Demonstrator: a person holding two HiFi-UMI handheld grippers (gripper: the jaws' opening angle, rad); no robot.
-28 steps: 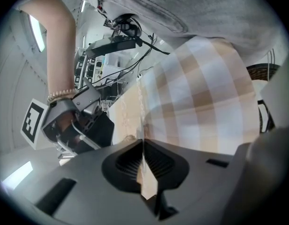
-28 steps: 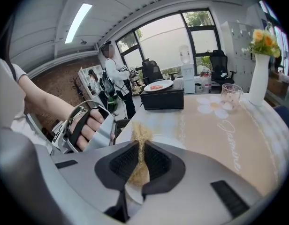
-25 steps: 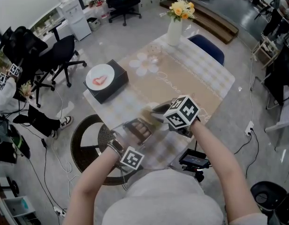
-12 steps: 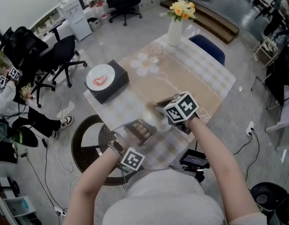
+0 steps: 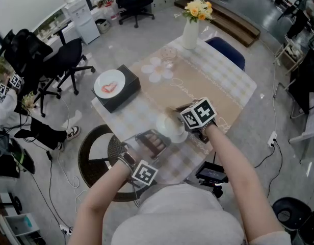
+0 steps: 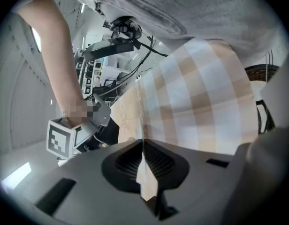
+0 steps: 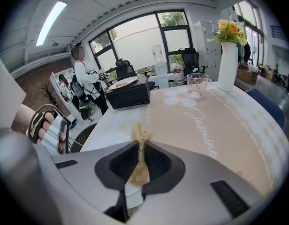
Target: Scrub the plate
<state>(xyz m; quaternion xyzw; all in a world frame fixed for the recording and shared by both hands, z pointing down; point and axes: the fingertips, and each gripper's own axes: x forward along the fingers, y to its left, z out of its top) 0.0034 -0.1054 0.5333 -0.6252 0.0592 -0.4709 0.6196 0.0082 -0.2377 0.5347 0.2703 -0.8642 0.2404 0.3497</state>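
Note:
A small white plate [image 5: 169,126] sits near the front edge of the checked tablecloth [image 5: 147,111]. My left gripper [image 5: 156,136] reaches it from the near left. In the left gripper view this gripper [image 6: 144,149] is shut on a thin white edge, the plate's rim [image 6: 145,177]. My right gripper [image 5: 181,126] is at the plate's right side. In the right gripper view it [image 7: 140,146] is shut on a tan fibrous scrubber [image 7: 140,135], which hangs just over the plate [image 7: 104,139].
A black box [image 5: 121,93] at the table's left carries a second white plate [image 5: 108,83] with a red smear. A glass bowl [image 5: 168,53] and a vase of flowers [image 5: 190,32] stand at the far end. Chairs [image 5: 65,60] and a round wicker seat [image 5: 98,160] surround the table.
My right gripper has shifted a little to the right with the scrubber, and the plate now shows plainly beside it. The left gripper has hardly moved.

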